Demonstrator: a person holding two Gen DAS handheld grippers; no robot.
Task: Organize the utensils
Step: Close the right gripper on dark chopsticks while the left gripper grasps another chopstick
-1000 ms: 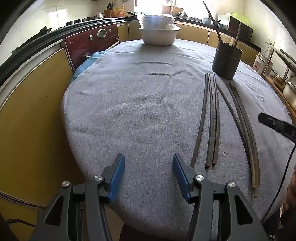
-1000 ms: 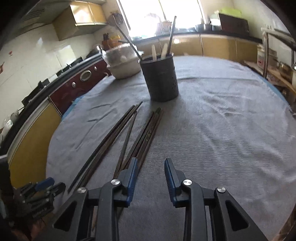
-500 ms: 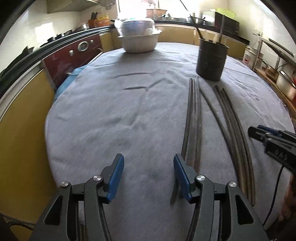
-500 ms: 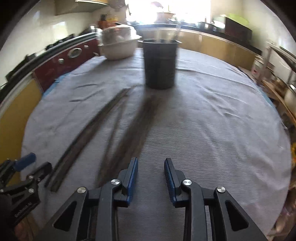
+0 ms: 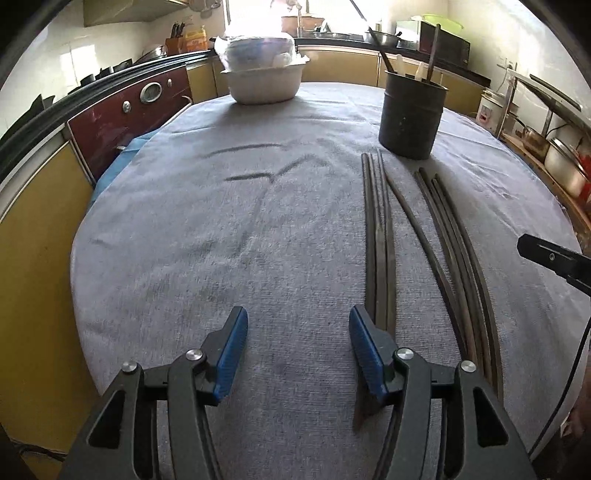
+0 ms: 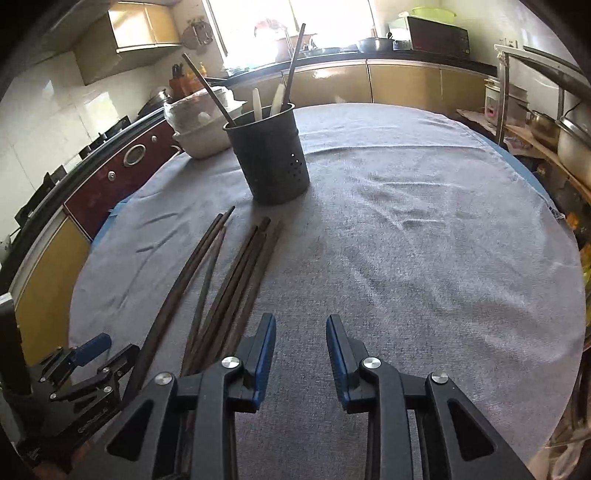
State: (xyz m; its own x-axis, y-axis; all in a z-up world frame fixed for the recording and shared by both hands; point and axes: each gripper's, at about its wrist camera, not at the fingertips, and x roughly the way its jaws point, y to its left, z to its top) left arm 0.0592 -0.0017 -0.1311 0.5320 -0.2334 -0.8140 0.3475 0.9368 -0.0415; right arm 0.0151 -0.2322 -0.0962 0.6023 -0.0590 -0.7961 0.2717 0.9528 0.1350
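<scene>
Left gripper [image 5: 295,339] jaws apart and empty above the table's [image 5: 184,258] near edge, right gripper [image 6: 301,347] likewise, dark chopsticks [image 5: 380,240] lying towards the utensil holder [image 5: 410,118].

We see daylight pouring from the window [image 6: 258,26] at twelve o'clock, blown out to white glare in both views. The grey cloth [image 5: 221,240] is evenly lit and sharp, with soft shadows under the holder [image 6: 269,158]. Fisheye bending curves the counters [image 5: 92,96], and black vignette fills every corner.
</scene>
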